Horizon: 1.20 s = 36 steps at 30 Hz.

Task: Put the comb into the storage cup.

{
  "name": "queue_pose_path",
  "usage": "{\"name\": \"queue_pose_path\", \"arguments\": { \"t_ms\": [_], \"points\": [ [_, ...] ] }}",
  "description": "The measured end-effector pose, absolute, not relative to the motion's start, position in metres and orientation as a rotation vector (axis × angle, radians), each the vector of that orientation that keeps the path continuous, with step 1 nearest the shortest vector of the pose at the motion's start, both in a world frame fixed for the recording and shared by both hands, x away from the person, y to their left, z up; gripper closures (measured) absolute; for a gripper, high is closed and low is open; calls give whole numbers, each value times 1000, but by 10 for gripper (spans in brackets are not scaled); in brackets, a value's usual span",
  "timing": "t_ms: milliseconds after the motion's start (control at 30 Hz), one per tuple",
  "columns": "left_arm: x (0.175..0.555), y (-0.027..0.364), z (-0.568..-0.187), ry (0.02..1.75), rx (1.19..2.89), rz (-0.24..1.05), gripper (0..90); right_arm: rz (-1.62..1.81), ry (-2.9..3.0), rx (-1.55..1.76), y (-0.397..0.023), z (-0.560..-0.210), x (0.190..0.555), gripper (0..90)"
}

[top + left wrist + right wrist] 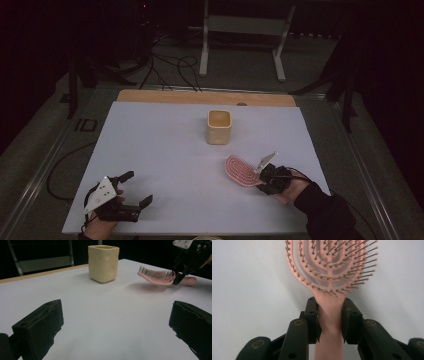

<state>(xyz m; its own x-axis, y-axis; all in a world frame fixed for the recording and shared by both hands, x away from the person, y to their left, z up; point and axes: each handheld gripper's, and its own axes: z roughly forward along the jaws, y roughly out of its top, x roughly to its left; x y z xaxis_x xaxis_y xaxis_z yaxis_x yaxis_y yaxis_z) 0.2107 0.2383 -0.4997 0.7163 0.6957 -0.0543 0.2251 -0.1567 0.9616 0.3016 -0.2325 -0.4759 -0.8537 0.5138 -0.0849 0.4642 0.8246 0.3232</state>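
Hairbrush (329, 272) in the grip of our right gripper (329, 320), its pink handle pinched between the two black jaws just below the bristled head, as the right gripper view shows. Seen from above, the brush (241, 171) sits near the right edge of the white table cover (165, 150), toward the front, with the head pointing left and away from us. The left gripper view shows the head lifted clear of the surface, bristles up, with a soft shadow beneath it.

Our left gripper (132, 195) rests near the front left corner, jaws spread wide with nothing between them, well apart from the work.

A cream, square-sided cup (219, 127) stands upright toward the back of the surface, about midway across, its mouth open. We judge the job to be dropping the brush into that cup, and the carry has barely begun.

To do it well, we should keep the pinch firm on the narrow neck, since the smooth handle could twist between the pads. Raise the brush above the rim before moving over, then turn it upright so the handle leads down into the opening. The cup looks light and could tip if the head knocks its wall, so lower slowly, centred, and let go only once the handle has found the bottom.
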Motion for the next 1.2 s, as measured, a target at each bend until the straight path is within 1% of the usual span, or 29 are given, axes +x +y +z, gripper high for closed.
{"name": "queue_pose_path", "arguments": {
  "t_ms": [400, 867, 1200],
  "points": [
    [211, 238, -500, 740, 1721, 486, 2, 729, 2735, 769, -220, -463, 304, 704],
    [211, 238, -500, 740, 1719, 485, 2, 1060, 2611, 800, -206, -460, 301, 704],
    [211, 239, -500, 742, 1714, 483, 2, 1209, 2552, 792, -205, -459, 296, 704]
  ]
}}
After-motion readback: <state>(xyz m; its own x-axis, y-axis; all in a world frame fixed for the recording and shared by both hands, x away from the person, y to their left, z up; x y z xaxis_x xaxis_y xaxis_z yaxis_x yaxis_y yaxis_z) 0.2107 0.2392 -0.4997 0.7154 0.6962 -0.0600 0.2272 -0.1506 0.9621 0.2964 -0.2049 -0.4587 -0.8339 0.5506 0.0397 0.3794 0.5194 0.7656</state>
